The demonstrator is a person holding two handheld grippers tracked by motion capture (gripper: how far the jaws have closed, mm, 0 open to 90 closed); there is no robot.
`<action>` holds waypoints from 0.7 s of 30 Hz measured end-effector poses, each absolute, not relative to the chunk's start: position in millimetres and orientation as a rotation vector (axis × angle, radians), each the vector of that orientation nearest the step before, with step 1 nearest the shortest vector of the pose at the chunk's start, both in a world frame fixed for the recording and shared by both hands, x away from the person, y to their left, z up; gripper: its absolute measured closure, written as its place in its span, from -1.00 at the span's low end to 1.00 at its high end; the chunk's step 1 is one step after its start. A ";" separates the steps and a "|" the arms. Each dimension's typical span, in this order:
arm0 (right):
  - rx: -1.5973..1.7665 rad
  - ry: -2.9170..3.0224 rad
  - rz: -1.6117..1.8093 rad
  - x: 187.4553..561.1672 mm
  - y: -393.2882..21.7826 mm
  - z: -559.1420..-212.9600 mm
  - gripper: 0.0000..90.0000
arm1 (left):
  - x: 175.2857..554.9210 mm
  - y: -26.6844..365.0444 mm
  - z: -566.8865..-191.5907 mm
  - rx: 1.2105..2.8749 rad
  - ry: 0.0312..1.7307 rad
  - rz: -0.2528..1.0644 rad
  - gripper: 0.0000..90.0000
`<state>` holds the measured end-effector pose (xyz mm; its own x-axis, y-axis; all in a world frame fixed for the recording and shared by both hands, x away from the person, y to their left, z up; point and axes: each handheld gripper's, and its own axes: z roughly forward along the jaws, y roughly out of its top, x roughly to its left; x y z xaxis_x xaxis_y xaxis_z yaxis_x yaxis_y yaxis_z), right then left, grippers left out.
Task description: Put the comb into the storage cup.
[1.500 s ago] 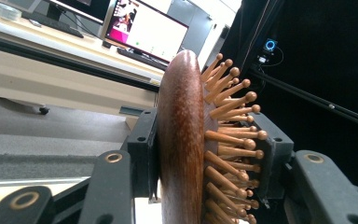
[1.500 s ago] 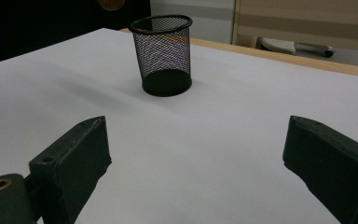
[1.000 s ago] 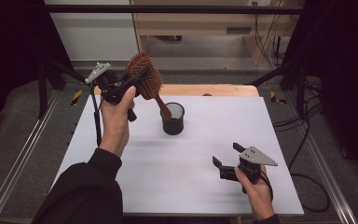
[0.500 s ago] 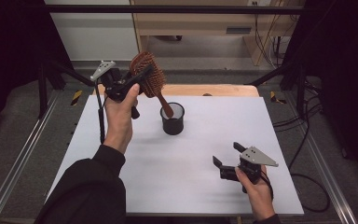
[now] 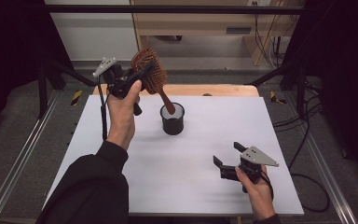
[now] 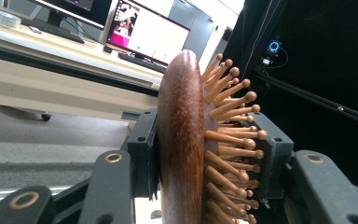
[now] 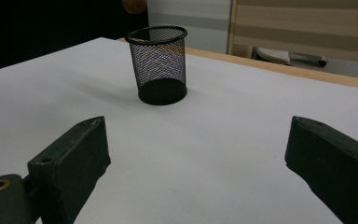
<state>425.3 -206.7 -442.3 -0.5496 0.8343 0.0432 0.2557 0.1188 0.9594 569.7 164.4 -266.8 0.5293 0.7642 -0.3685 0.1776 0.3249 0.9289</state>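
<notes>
Compared with a second ago, the left gripper (image 5: 137,79) is holding the brown wooden paddle hairbrush with wooden bristles (image 5: 150,70) a little higher and slightly further back, with the brush's handle now rising out over the rim of the round black wire-mesh cup (image 5: 173,118) rather than reaching down inside it. That gripper's jaws are clamping the brush head, one pad pressing on the smooth back (image 6: 179,140) and the other against the bristle side, as the left gripper view is showing. Seen from above, the brush is tilting, head up and to the left, handle slanting down toward the cup's mouth. The mesh cup (image 7: 159,64) is standing upright on the white tabletop (image 5: 205,154), near the middle toward the far edge. The right gripper (image 5: 228,156) is resting low near the front right of the table, well apart from the cup, its jaws standing wide with nothing between them.
</notes>
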 end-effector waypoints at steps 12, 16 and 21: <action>1.040 1.850 1.447 425.0 -208.2 -442.0 -0.85 | 575.1 157.6 -264.5 1.209 0.956 0.501 0.14; 1.036 1.845 1.447 425.2 -208.4 -442.2 -0.86 | 577.5 156.2 -264.4 1.216 0.951 0.512 0.14; 1.031 1.839 1.443 425.0 -208.1 -442.4 -0.87 | 578.5 158.3 -264.4 1.215 0.947 0.522 0.14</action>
